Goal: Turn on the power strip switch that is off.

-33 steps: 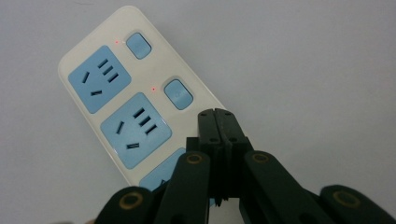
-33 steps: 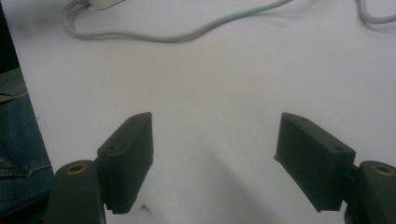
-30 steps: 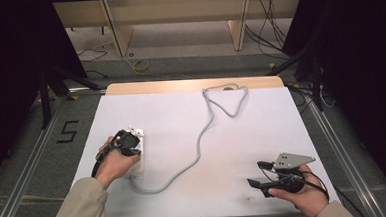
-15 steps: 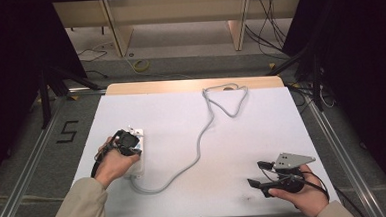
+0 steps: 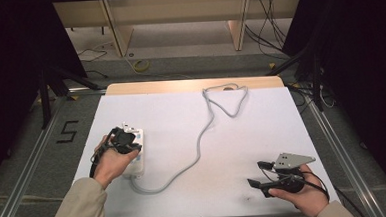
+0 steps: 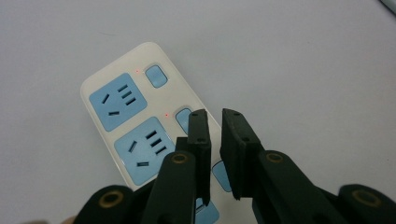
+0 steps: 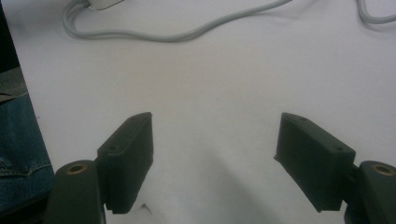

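Note:
A white power strip [image 5: 138, 163] with blue sockets lies at the table's left side, and its grey cable [image 5: 203, 132] snakes up to the far edge. My left gripper [image 5: 124, 138] hovers over the strip. In the left gripper view the strip [image 6: 120, 100] shows two blue sockets and small blue switches with tiny red lights beside them. There my left gripper [image 6: 214, 116] has its jaws almost together, nothing between them, tips over the strip's switch side. My right gripper [image 5: 254, 173] rests open near the front right; my right gripper [image 7: 215, 135] holds nothing above bare table.
The white table top [image 5: 266, 119] has a wooden strip along its far edge. The cable [image 7: 187, 35] curves across the top of the right gripper view. A blue-jeaned leg [image 7: 18, 140] shows beyond the table's front edge. Dark floor and metal rails flank the table.

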{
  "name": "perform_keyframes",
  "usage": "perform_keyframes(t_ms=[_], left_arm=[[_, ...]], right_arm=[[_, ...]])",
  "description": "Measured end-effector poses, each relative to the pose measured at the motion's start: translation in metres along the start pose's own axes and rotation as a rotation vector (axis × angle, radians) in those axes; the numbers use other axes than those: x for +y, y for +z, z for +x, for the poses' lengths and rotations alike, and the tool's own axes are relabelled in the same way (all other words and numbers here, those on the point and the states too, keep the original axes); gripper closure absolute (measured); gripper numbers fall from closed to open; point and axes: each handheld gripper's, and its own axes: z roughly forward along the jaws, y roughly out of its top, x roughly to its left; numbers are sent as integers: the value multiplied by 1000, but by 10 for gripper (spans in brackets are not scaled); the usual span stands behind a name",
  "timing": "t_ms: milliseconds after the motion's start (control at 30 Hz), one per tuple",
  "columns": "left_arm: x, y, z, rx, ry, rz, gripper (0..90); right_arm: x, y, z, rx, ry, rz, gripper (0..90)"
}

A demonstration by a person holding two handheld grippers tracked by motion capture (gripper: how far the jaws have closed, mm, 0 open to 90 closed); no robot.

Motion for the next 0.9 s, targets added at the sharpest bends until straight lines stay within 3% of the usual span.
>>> perform_keyframes(t_ms=[233,533,800,900], left_arm=[[1,-4,1,0,-16,-54,778],[-1,-13,2,-12,-41,-169,695],[-3,-18,2,-21,-18,-231,582],[-4,-18,2,-7,-17,-244,519]], right_arm=[[0,0,0,0,0,1,279],[0,0,0,-2,3,1,279],[0,0,0,-2,3,2,279],[0,0,-1,-3,4,1,279]])
